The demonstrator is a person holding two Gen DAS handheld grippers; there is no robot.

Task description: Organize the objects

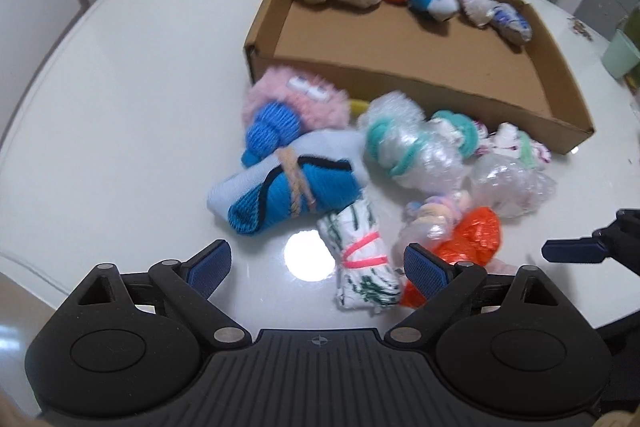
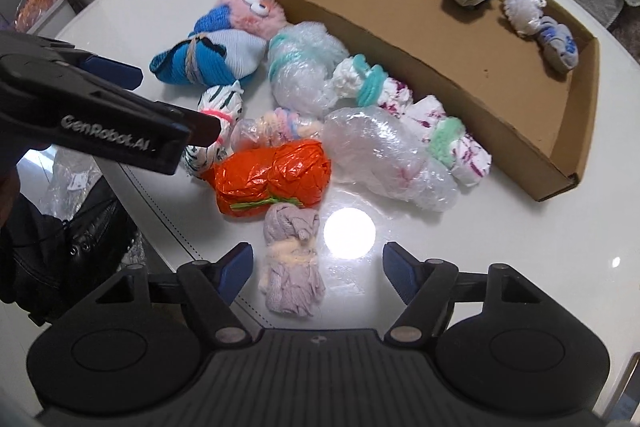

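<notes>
Hovering both pairs of jaws spread and empty over the near side of the heap, I have my left gripper (image 1: 316, 267) above the white-and-green bundle (image 1: 362, 259) and my right gripper (image 2: 318, 267) framing the lilac cloth roll (image 2: 292, 267). Six bundles already line the cardboard box's (image 2: 440, 39) far wall, presumably leaving floor free for the loose pile beside its near wall
</notes>
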